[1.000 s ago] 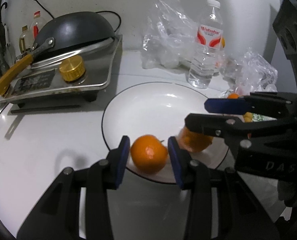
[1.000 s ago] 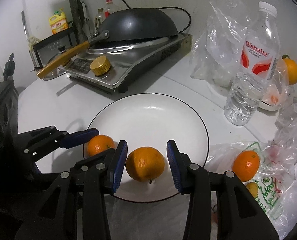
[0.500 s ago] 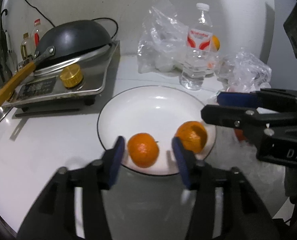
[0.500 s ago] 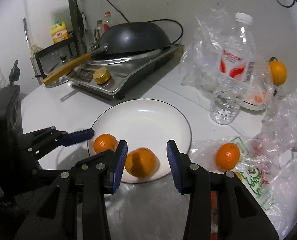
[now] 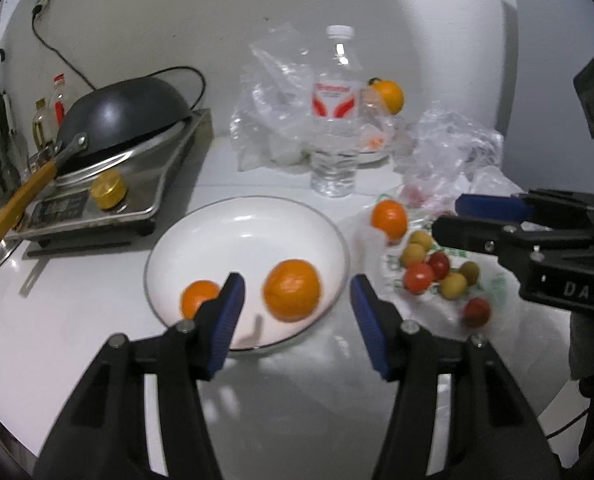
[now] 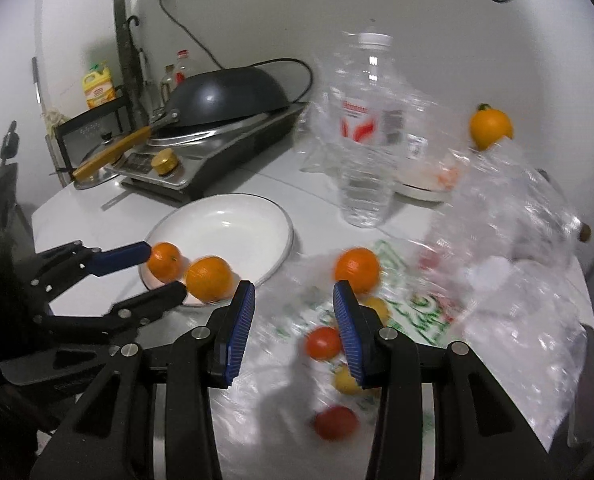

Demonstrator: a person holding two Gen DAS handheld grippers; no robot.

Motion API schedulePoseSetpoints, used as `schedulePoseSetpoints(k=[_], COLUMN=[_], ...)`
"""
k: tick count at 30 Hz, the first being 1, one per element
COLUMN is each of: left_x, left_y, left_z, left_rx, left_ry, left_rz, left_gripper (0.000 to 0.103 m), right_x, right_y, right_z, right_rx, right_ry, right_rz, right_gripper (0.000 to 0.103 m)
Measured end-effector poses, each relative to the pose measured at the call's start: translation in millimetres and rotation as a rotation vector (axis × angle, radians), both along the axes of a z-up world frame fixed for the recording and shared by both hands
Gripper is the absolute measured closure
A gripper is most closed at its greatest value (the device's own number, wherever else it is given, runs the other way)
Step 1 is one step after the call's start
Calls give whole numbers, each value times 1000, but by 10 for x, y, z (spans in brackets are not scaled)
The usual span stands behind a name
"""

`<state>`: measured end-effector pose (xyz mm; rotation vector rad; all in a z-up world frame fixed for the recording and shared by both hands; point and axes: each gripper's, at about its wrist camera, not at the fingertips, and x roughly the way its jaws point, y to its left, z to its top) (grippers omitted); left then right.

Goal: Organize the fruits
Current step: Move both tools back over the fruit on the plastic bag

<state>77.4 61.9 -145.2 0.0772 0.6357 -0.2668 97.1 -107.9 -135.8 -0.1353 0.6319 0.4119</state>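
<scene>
Two oranges [image 5: 292, 295] [image 5: 199, 298] lie at the near rim of a white plate [image 5: 249, 224], also in the right wrist view [image 6: 233, 220]. A third orange [image 5: 389, 220] [image 6: 357, 270] lies on a printed plastic bag [image 6: 413, 312] right of the plate, with several small red tomatoes [image 5: 418, 278] and yellow fruits [image 5: 453, 285]. A fourth orange [image 6: 490, 126] sits at the back. My left gripper [image 5: 295, 312] is open and empty above the plate's near edge. My right gripper [image 6: 293, 320] is open and empty above the bag.
An induction cooker [image 5: 109, 196] with a black wok [image 5: 125, 110] stands at the back left. A water bottle [image 5: 335, 120] and crumpled clear bags [image 5: 453, 148] stand behind the plate. Bottles [image 6: 97, 88] stand by the wall.
Both grippers have pulled back from the plate and left their oranges on it. The right gripper has swung right over the bag of fruit. The left jaws have opened wider.
</scene>
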Motion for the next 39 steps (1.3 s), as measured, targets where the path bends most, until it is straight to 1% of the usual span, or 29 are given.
schedulePoseSetpoints(k=[7, 16, 19, 20, 23, 29, 32, 39], left_x=[-63, -81, -87, -91, -102, -114, -116, -147], left_y=[-293, -619, -715, -753, -839, -920, -959, -1070], left_z=[-5, -67, -78, -80, -90, -129, -143, -179], left_rx=[19, 54, 60, 61, 64, 68, 76, 80], left_ry=[7, 22, 25, 26, 32, 47, 54, 75], left_rz=[-35, -70, -86, -94, -107, -105, -103, -120], left_gripper=[46, 46, 46, 46, 46, 46, 46, 46], right_x=[-79, -97, -71, -64, -37, 13, 32, 104], right_y=[-377, -652, -686, -694, -727, -732, -724, -694], right_z=[-124, -336, -396, -414, -469, -571, -576, -613], right_rx=[-1, 9, 4, 0, -7, -4, 6, -8], right_ry=[14, 44, 55, 59, 72, 109, 128, 172], right_rz=[-45, -59, -49, -45, -32, 7, 30, 34], right_gripper=[60, 60, 61, 64, 69, 69, 69, 69])
